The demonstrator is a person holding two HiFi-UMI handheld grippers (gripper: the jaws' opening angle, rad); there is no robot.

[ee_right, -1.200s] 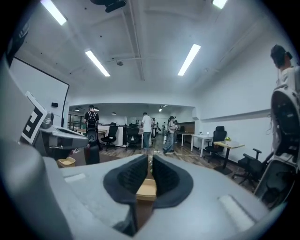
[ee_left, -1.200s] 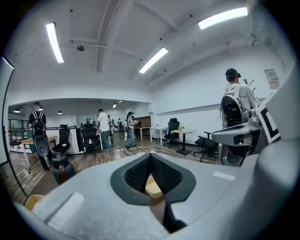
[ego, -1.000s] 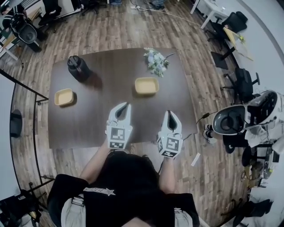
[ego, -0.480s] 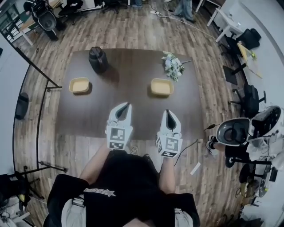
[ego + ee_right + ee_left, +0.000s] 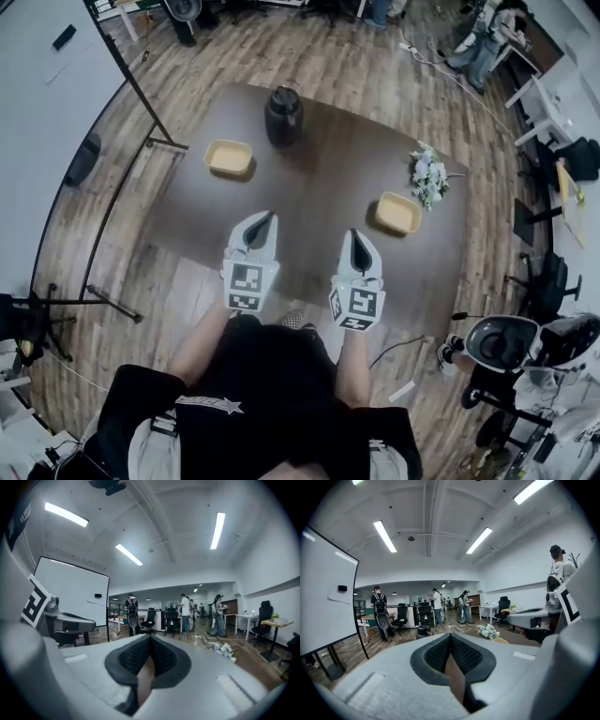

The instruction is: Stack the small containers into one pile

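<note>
The left gripper (image 5: pixel 263 221) is hovering over the near part of the table (image 5: pixel 319 192). Its jaws are pressing together and are holding nothing. The right gripper (image 5: pixel 353 236) is hovering beside it, also closed and empty.

Two yellow containers are sitting on the table, well apart. The left container (image 5: pixel 229 157) is lying near the dark jug (image 5: pixel 283 114), and the right container (image 5: pixel 397 213) is lying just beside the flowers (image 5: pixel 428 174). Neither is being touched.

They are looking shallow, thin-walled and probably light and fairly stiff, so I am expecting one to slide on the smooth table if pushed. The best hold is probably on the rim, at the middle of a long side, with one jaw inside and one outside. A gentle squeeze should be enough. For nesting, the carried container is probably needing to stay level.
</note>
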